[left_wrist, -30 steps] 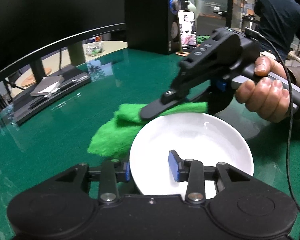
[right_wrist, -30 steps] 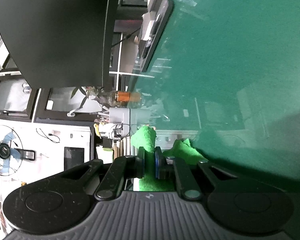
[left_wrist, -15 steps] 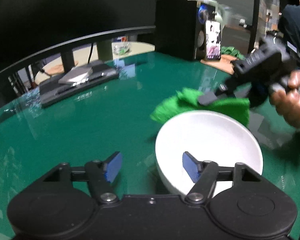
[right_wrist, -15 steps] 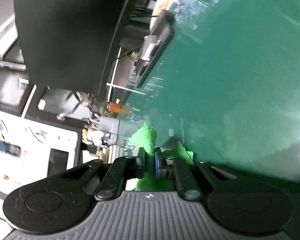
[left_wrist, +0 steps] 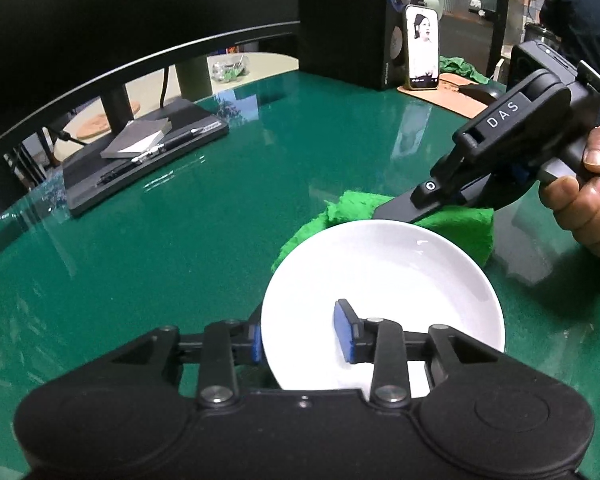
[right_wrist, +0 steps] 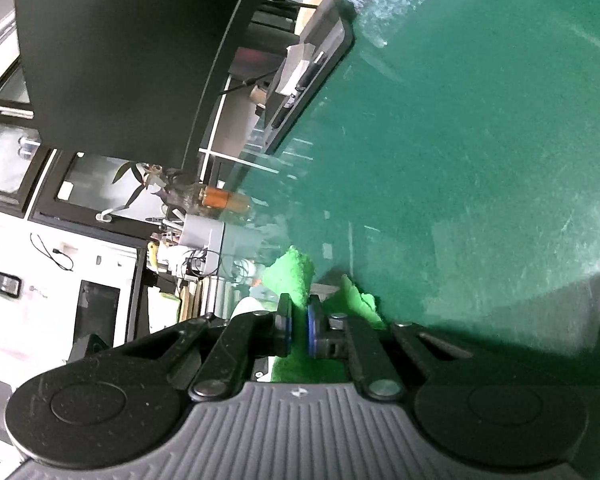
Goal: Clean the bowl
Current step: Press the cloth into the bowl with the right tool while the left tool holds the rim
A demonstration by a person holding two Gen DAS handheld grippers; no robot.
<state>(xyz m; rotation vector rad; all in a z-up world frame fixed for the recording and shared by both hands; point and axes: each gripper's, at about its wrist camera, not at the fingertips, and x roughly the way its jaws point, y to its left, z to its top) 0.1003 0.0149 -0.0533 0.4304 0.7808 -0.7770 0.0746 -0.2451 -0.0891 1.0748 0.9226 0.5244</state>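
A white bowl (left_wrist: pixel 384 280) sits on the green glass table (left_wrist: pixel 180 232), seen in the left wrist view. My left gripper (left_wrist: pixel 300 338) straddles the bowl's near-left rim, one finger inside and one outside, touching the rim. My right gripper (right_wrist: pixel 298 322) is shut on a bright green cloth (right_wrist: pixel 294 276). In the left wrist view the right gripper (left_wrist: pixel 384 210) holds that cloth (left_wrist: pixel 452 224) just beyond the bowl's far rim.
A black monitor stand base (left_wrist: pixel 140 160) with a notebook and pens lies at the left. A phone (left_wrist: pixel 423 46) leans on a black speaker (left_wrist: pixel 348 16) at the back, beside a tan mat (left_wrist: pixel 452 94). A large dark monitor (right_wrist: pixel 120 52) stands behind.
My left gripper opened wide half a second ago and has now closed in on the bowl's rim. The right gripper with the cloth stayed behind the bowl, shifting slightly.
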